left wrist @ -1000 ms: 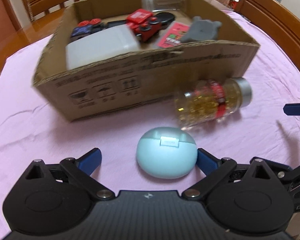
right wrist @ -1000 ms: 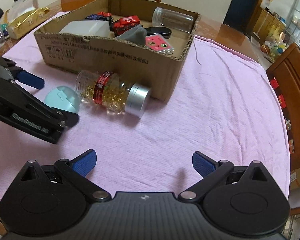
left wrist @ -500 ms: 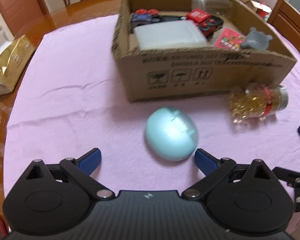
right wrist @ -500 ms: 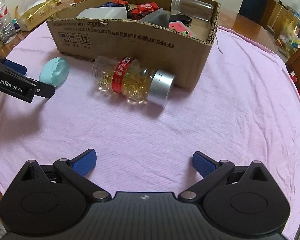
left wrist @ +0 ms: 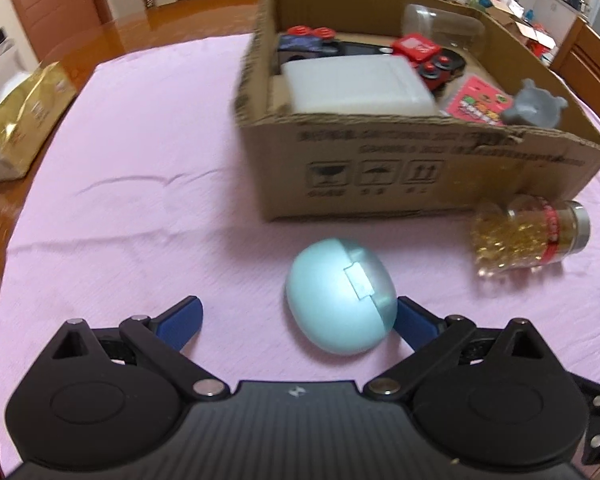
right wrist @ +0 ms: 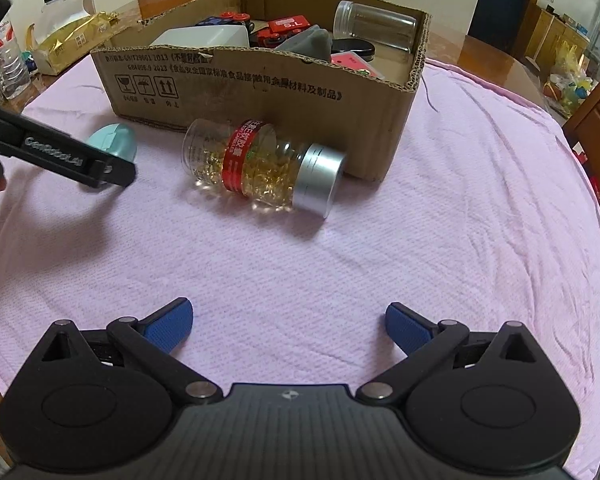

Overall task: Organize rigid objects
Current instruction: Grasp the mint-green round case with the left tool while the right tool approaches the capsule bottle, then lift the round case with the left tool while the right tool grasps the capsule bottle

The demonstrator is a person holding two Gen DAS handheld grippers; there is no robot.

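1. Left gripper (left wrist: 298, 318) spread wide; teal case (left wrist: 340, 295) lies between its fingers, touching or just beside the right one.
2. Right gripper (right wrist: 289, 322) spread, holding nothing, over pink cloth (right wrist: 480, 184) on tabletop.
3. Capsule bottle (right wrist: 260, 168) on its side just beside box (right wrist: 260, 92).
4. Box holds toys, jar, white container.

Even, soft indoor light. The left wrist view is smeared by motion blur — the cardboard box (left wrist: 400, 168) print is unreadable; the right wrist view is sharp. Fisheye bending curves both frames' edges, dark vignette in the corners. A soft highlight sits on the teal case (left wrist: 340, 296); faint shadows fall on the pink cloth (right wrist: 460, 200).
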